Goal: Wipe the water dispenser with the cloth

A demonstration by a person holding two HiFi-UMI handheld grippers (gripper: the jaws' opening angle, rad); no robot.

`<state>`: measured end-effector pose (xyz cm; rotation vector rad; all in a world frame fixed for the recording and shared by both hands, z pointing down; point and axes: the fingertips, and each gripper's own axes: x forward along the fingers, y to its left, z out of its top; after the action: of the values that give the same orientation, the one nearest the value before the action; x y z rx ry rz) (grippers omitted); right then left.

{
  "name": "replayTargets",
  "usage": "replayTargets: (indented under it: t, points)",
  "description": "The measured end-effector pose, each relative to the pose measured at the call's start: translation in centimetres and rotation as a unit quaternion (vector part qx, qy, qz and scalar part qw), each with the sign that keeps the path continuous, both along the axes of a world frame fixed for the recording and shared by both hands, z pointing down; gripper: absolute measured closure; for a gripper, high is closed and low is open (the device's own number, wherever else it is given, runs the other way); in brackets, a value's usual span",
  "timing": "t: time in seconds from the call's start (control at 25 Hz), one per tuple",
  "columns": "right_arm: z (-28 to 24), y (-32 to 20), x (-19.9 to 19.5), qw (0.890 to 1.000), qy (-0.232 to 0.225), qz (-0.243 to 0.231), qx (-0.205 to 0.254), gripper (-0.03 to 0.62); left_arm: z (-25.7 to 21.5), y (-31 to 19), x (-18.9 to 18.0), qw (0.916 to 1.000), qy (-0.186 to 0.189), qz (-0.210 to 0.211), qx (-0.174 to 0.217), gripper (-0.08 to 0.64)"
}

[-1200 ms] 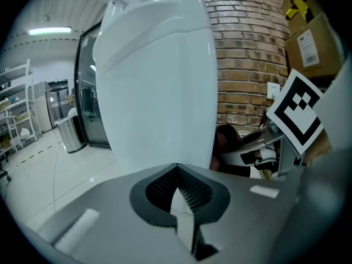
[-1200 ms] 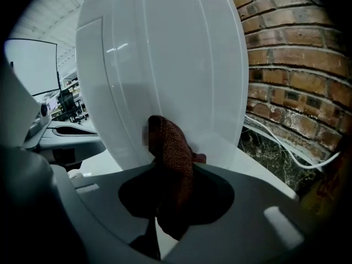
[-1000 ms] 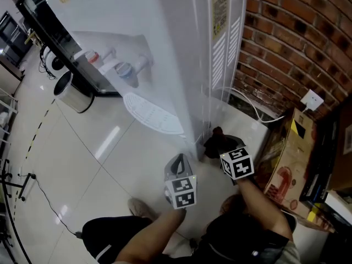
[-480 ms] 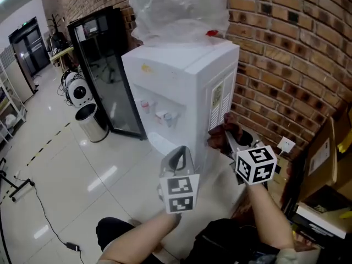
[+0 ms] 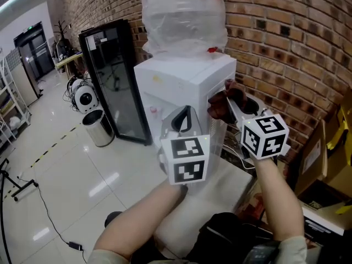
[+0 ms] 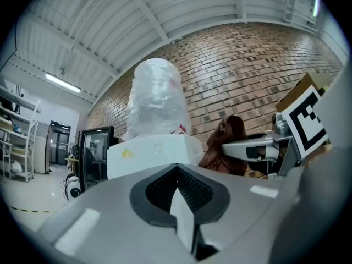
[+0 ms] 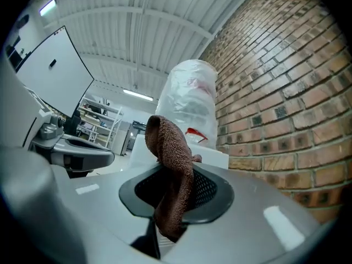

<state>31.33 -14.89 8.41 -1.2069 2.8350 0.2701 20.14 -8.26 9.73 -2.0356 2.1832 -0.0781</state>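
A white water dispenser [image 5: 181, 87] stands against the brick wall with a plastic-wrapped bottle [image 5: 184, 18] on top. My right gripper [image 5: 228, 100] is shut on a brown cloth [image 5: 221, 104], held level beside the dispenser's upper right side. In the right gripper view the cloth [image 7: 171, 175] hangs out from between the jaws, with the bottle [image 7: 190, 106] ahead. My left gripper [image 5: 183, 119] is shut with nothing in it, in front of the dispenser's body. The left gripper view shows its closed jaws [image 6: 179, 199], the dispenser top [image 6: 154, 150] and the cloth [image 6: 226, 144] at the right.
A black glass-door cabinet [image 5: 113, 87] stands to the left of the dispenser, with a metal bin [image 5: 99, 127] in front of it. Cardboard boxes [image 5: 324, 164] are at the right by the brick wall [image 5: 286, 54]. A cable [image 5: 33, 202] lies on the glossy floor.
Both grippers have risen from floor level near the dispenser's base to its top, the right one carrying the cloth. The head view has tilted up from the floor to the whole dispenser.
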Motion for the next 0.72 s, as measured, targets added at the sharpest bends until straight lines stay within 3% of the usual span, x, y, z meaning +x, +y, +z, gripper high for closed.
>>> replayTargets:
  t: [0.28, 0.72]
  points:
    - [-4.6, -1.4, -0.5, 1.0, -0.006, 0.003, 0.014, 0.491, -4.4, -0.9, -0.1, 0.9999, -0.008, -0.01, 0.012, 0.56]
    - [-5.4, -4.5, -1.9, 1.0, 0.0, -0.002, 0.003, 0.491, -4.6, -2.3, -0.6, 0.9997, -0.014, -0.017, 0.005, 0.56]
